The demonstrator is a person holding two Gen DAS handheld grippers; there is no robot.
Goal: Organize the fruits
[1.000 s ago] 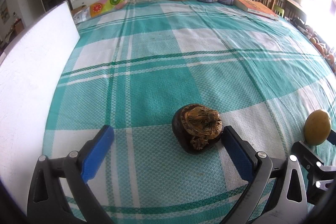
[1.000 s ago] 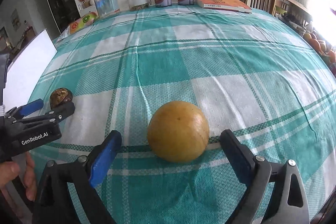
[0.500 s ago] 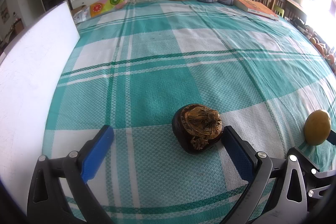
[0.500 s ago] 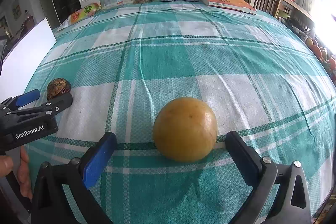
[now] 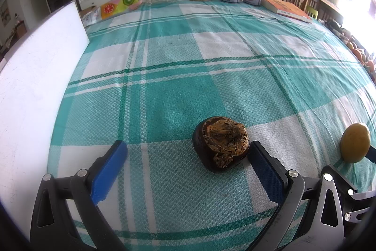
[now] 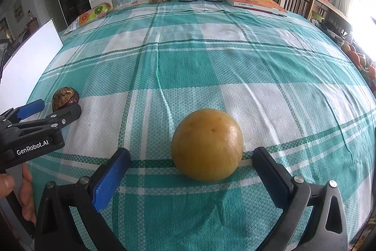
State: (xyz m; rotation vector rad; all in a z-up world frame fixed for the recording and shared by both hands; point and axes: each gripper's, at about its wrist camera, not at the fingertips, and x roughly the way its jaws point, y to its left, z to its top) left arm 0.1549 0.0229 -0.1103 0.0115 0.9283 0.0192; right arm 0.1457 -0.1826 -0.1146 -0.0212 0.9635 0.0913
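Both my grippers gape wide: left gripper (image 5: 188, 154) brackets the dark brown wrinkled fruit (image 5: 221, 144), whose side touches its right pad. Right gripper (image 6: 191, 165) frames the round yellow-orange fruit (image 6: 207, 144), untouched, on the teal checked tablecloth (image 6: 211, 67).

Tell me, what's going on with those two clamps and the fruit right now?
Left gripper open, dark brown fruit against its right finger. Right gripper open around the yellow fruit, not gripping. Both fruits on the checked tablecloth; nothing in the way.
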